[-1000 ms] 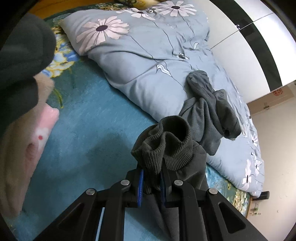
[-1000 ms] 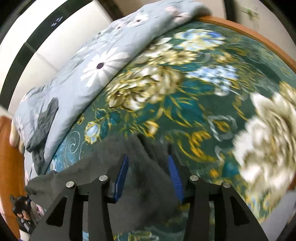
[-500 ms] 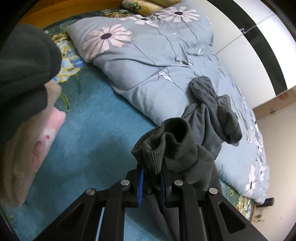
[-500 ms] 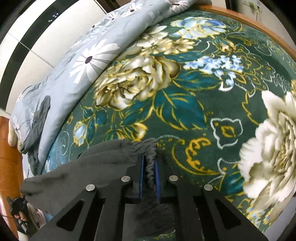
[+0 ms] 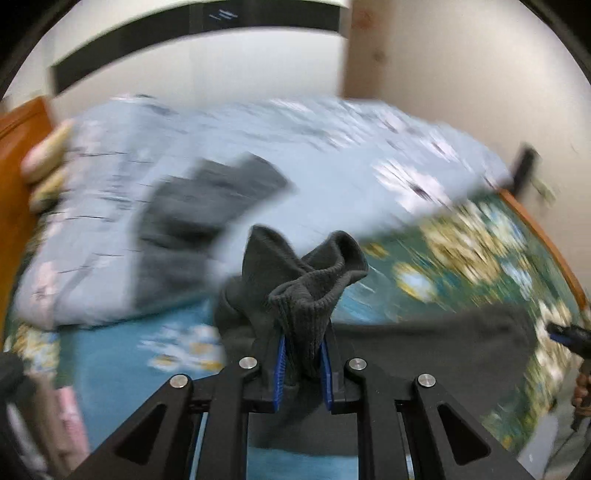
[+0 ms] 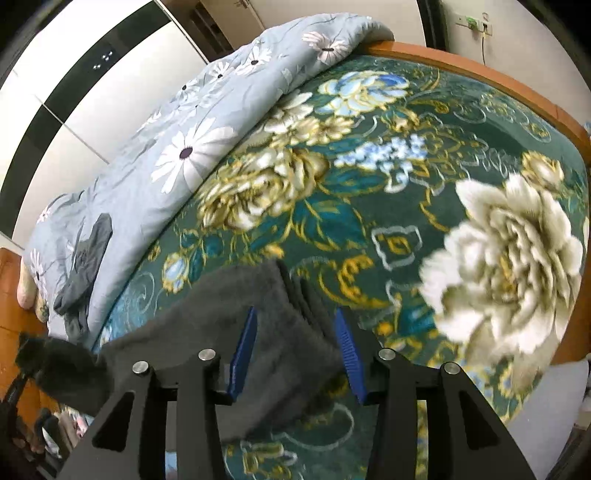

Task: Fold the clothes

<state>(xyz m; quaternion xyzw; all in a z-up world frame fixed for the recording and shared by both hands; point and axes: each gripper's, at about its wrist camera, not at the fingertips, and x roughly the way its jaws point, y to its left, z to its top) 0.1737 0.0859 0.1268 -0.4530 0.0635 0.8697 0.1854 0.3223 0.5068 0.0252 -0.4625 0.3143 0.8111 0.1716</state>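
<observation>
Only the left wrist view shows the left gripper [image 5: 303, 363] clenched on the dark sweater's ribbed cuff [image 5: 314, 295]. Right gripper [image 6: 293, 349], jaws just reopened, straddles the sweater [image 6: 236, 306] unpinched on the floral blanket [image 6: 369, 184].

Bed fills both views. Dark green blanket [image 6: 369, 206], big cream and gold flowers, some blue blooms, covers mattress. Light blue duvet [image 6: 177, 155] with white daisy print heaped along far side of bed. Orange-brown wooden bed frame [image 6: 480, 74] curves round foot edge. White wardrobe panels [image 6: 92, 99] with black stripe behind duvet. Cream wall [image 5: 461, 92] in left wrist view, heavy motion blur there. Wall socket [image 6: 474, 24] with cable on wall beyond foot of bed. Pale pillows [image 5: 48, 170] against headboard, blurred.
</observation>
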